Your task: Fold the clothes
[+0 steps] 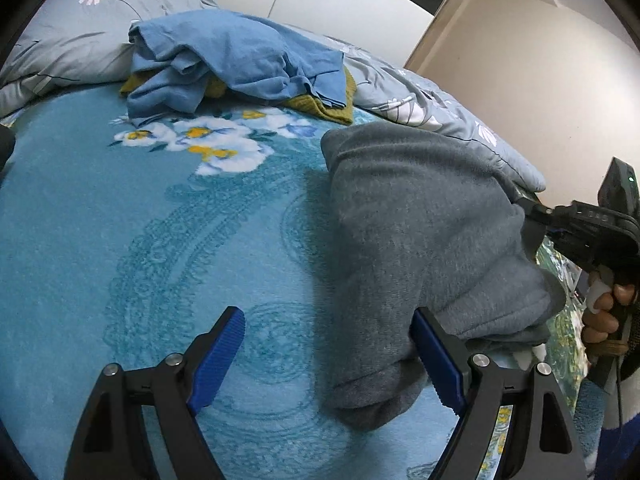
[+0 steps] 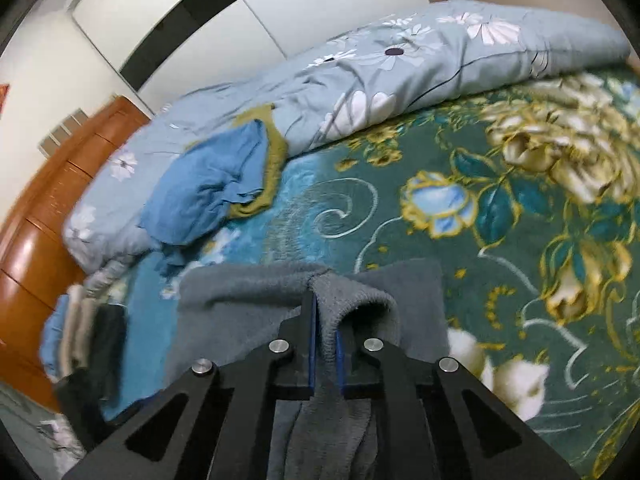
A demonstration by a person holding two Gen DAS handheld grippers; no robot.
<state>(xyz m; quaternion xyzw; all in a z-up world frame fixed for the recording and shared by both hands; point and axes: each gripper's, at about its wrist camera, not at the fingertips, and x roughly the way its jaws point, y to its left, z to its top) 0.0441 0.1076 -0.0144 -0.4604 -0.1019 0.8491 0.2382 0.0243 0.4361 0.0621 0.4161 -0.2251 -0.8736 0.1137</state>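
Right gripper (image 2: pixel 325 344) clamped on thick grey fleece garment (image 1: pixel 416 240) at lower centre, left gripper (image 1: pixel 332 356) spread wide beside its hem, crumpled blue shirt (image 1: pixel 236 60) upper left on teal floral blanket (image 1: pixel 120 220).

Left tongs (image 1: pixel 330 354) agape (right tongs (image 2: pixel 325 334) clamped).

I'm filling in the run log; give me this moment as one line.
stage: folding grey garment | left claw: open beside it | right claw: shut on its edge | waiting: blue garment on olive one

Grey fleece garment (image 1: pixel 420 240), partly folded, one edge lifted off the bed; blue+olive clothes (image 1: pixel 240 60) heaped behind.
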